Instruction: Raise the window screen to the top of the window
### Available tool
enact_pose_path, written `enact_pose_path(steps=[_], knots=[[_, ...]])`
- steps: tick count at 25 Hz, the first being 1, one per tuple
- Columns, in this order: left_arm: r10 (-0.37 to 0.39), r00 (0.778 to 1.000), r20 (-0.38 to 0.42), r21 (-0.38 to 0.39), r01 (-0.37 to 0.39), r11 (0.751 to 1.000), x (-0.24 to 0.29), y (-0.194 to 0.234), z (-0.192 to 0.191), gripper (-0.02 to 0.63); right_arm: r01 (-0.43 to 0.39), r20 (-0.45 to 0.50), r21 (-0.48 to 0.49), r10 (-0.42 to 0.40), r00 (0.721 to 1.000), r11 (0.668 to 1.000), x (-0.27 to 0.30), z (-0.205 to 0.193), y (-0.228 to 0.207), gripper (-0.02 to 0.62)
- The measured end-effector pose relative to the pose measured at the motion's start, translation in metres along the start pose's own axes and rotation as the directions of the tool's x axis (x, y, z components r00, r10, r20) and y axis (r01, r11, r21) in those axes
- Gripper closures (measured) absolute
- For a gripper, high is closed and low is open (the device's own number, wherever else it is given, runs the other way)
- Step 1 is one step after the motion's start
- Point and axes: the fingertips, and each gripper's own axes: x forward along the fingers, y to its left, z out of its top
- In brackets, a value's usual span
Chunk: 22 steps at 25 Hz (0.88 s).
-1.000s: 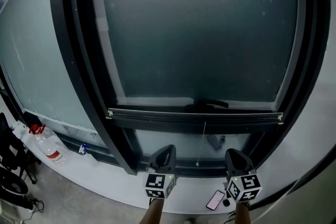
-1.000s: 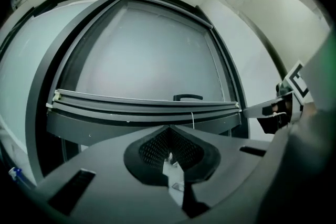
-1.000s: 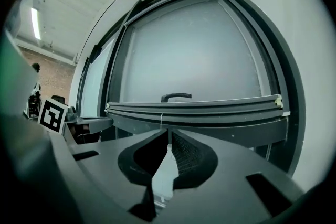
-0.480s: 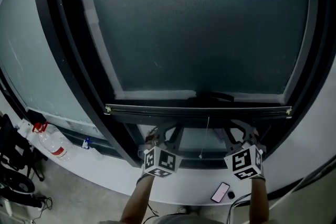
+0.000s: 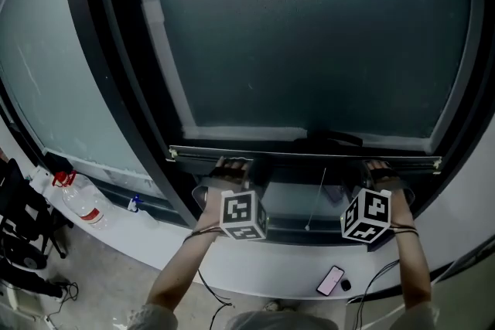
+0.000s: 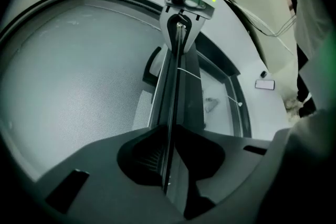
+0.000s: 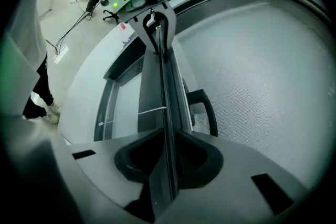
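left gripper (image 5: 231,165) jaws pinched on screen bar (image 5: 302,158), lower left of centre; right gripper (image 5: 380,167) pinched on same bar, lower right; both forearms (image 5: 182,267) angled upward, level

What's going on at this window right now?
A person holds both grippers on the window screen's bottom bar. The left gripper has its jaws shut on it near its left end, the right gripper near its right end. The bar sits low, just above the sill, so the screen is not yet raised.
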Motion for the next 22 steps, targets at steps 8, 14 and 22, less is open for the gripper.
enact_pose_path(steps=[8, 14, 22], knots=[[-0.055, 0.996, -0.071, 0.092, 0.061, 0.994, 0.009, 0.003, -0.005, 0.545, -0.044, -0.09, -0.078, 0.037, 0.995, 0.996, 0.011, -0.012, 0.0, 0.546], [-0.053, 0.996, -0.077, 0.086, 0.06, 0.994, 0.01, -0.001, -0.006, 0.583, -0.049, -0.102, -0.065, 0.042, 0.994, 0.997, 0.013, -0.011, 0.001, 0.557], [-0.056, 0.996, -0.069, 0.056, 0.06, 0.997, 0.01, -0.001, -0.005, 0.584, -0.075, -0.115, -0.063, 0.068, 0.991, 0.995, 0.012, -0.012, 0.001, 0.561]])
